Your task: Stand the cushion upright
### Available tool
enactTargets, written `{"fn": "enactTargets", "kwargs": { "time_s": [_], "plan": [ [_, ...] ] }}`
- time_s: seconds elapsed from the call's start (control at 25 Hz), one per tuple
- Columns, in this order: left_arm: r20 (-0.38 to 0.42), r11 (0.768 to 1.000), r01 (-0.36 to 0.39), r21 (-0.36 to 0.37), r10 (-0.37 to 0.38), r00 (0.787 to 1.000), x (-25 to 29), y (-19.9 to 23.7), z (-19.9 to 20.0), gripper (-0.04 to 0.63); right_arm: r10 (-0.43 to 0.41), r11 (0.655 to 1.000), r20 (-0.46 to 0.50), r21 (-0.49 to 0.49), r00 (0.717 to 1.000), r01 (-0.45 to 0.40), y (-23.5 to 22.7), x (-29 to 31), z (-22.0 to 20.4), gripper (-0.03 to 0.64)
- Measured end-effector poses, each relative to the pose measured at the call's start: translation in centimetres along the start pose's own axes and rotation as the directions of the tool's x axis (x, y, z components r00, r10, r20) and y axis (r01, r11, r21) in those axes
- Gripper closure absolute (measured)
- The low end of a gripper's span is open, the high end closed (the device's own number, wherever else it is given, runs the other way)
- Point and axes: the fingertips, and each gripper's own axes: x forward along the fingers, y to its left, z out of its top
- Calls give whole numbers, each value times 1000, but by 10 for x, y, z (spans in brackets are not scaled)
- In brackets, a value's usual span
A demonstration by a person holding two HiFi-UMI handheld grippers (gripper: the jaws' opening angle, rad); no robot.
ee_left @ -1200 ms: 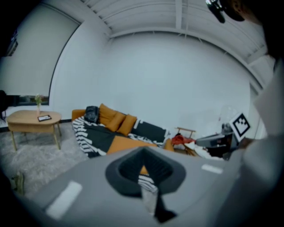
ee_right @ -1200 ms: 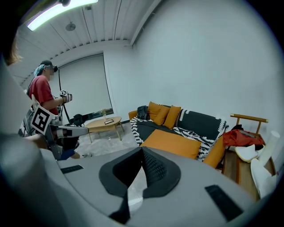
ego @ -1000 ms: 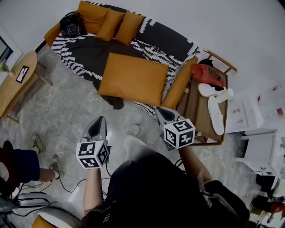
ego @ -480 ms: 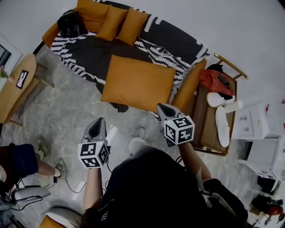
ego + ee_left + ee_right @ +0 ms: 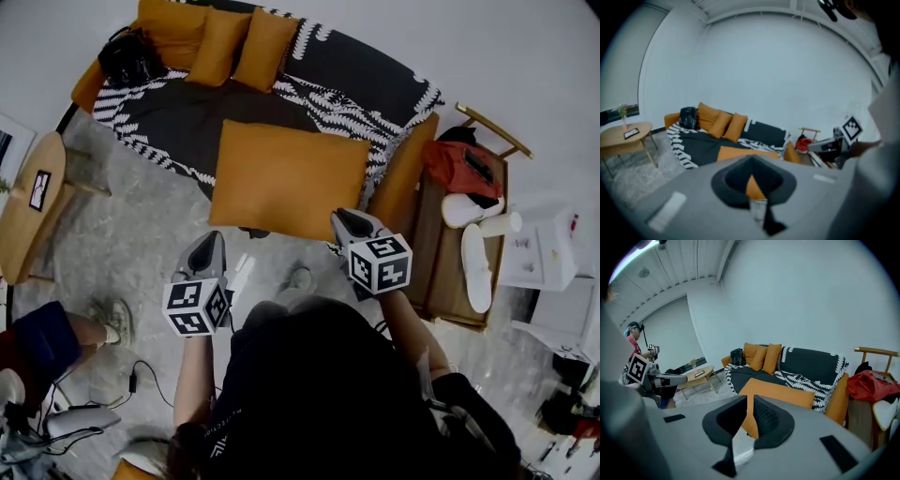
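A large orange cushion (image 5: 286, 178) lies flat on the sofa seat, over the black-and-white throw (image 5: 178, 112). Both grippers hover over the floor just short of the sofa's front edge and point at the cushion. My left gripper (image 5: 208, 249) is off the cushion's near left corner, shut and empty; through its jaws (image 5: 751, 176) a sliver of the cushion (image 5: 740, 153) shows. My right gripper (image 5: 345, 223) is close to the near right corner. Its jaws (image 5: 750, 405) have just been opening to a narrow gap with nothing between them. The cushion (image 5: 783, 392) lies straight ahead of it.
Two small orange cushions (image 5: 246, 47) and a black bag (image 5: 127, 58) sit at the sofa's back. A wooden rack (image 5: 441, 253) with a red cloth (image 5: 459, 169) and white slippers stands at the right. A wooden side table (image 5: 28, 211) and a seated person's legs (image 5: 66, 333) are at the left.
Both grippers have moved forward toward the sofa's front edge, and the large cushion now lies much nearer to their tips. The cushion itself has not moved.
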Motion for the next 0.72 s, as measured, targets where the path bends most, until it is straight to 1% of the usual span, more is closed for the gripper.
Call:
{"fn": "enactTargets", "kwargs": {
  "time_s": [0.12,0.24,0.36,0.48,0.72],
  "plan": [
    [-19,1000,27,5,-27,999,22,-6,1,588,-10,1000,-22,23,1000,11,-16,7,-6,574],
    [-57,999,50,17,-49,997,42,-9,-1,588,-13,998,-39,63,999,16,-27,15,-13,560],
    [-95,997,78,17,-76,993,65,-13,-2,586,-36,994,-48,100,998,40,-41,22,-19,540],
    [-133,992,122,9,-120,984,87,-18,-2,584,-63,987,-67,146,996,72,-53,30,-30,517],
    [-193,980,199,23,-191,962,142,-26,7,583,-125,964,-97,223,987,144,-90,43,-38,468]
  ]
}}
